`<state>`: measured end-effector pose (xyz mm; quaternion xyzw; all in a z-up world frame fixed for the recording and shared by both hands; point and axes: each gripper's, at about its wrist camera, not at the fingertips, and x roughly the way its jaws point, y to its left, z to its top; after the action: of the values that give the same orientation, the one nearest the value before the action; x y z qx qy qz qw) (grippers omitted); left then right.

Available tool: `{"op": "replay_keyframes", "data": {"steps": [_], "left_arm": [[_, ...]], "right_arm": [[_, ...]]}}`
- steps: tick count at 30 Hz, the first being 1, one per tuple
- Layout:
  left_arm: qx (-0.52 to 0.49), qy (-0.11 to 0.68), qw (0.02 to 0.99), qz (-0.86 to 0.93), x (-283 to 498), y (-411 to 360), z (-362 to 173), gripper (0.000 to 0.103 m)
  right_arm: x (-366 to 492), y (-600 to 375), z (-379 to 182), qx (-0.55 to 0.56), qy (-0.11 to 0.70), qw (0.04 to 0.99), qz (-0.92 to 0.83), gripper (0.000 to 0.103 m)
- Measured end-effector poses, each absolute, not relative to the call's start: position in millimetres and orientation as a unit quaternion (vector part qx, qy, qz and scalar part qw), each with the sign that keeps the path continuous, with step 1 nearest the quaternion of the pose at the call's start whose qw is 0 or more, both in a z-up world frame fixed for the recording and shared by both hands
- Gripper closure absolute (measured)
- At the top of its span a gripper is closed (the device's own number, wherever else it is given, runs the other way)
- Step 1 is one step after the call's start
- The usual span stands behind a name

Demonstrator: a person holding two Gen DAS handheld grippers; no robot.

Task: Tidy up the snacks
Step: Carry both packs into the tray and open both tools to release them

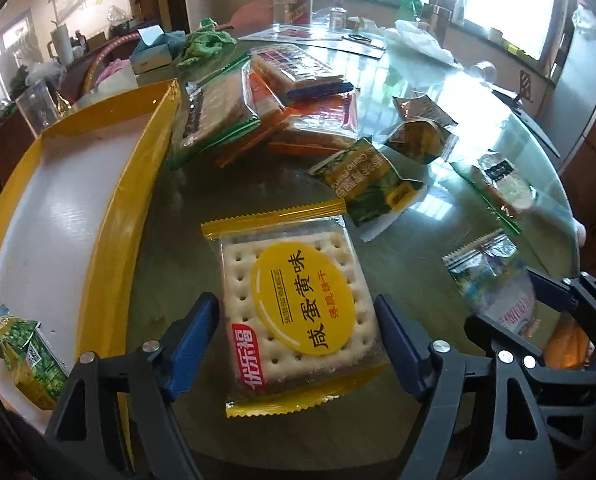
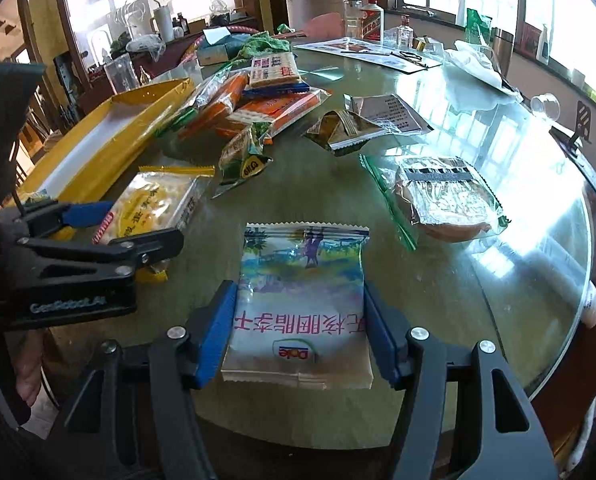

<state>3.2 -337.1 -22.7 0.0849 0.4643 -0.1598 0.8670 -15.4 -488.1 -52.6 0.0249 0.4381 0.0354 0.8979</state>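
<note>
A salted egg yolk cracker packet (image 1: 294, 308) with yellow ends lies flat on the glass table, and my left gripper (image 1: 294, 300) is shut on it, blue pads against both long sides. The same packet (image 2: 150, 204) and left gripper (image 2: 142, 222) show at the left of the right wrist view. My right gripper (image 2: 298, 286) is shut on a white Dole dried-fruit packet (image 2: 302, 304), pads touching its two edges. That packet (image 1: 494, 284) and the right gripper (image 1: 506, 300) appear at the right of the left wrist view.
A yellow-rimmed tray (image 1: 138, 160) stands left of the cracker packet with one green pea packet (image 1: 26, 356) inside. A heap of biscuit packs (image 1: 266, 96) lies beyond, then several loose snack packets (image 1: 370, 180). Bottles (image 2: 354, 12), papers and a white bag sit at the far side.
</note>
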Motion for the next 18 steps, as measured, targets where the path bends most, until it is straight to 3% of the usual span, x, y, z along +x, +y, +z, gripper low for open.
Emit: {"op": "replay_keyframes", "data": {"steps": [4,18], "left_arm": [[0.091,0.458,0.867,-0.172,-2,-335,-21,0.033],[-0.027,0.426,0.874,-0.232,-19,-293,18,0.033]], "right_arm": [[-16,-486,-54,0.015,0.439,0.898,0.013,0.041],[-18,-481,-31,0.071,0.408,0.909,0.041,0.044]]}}
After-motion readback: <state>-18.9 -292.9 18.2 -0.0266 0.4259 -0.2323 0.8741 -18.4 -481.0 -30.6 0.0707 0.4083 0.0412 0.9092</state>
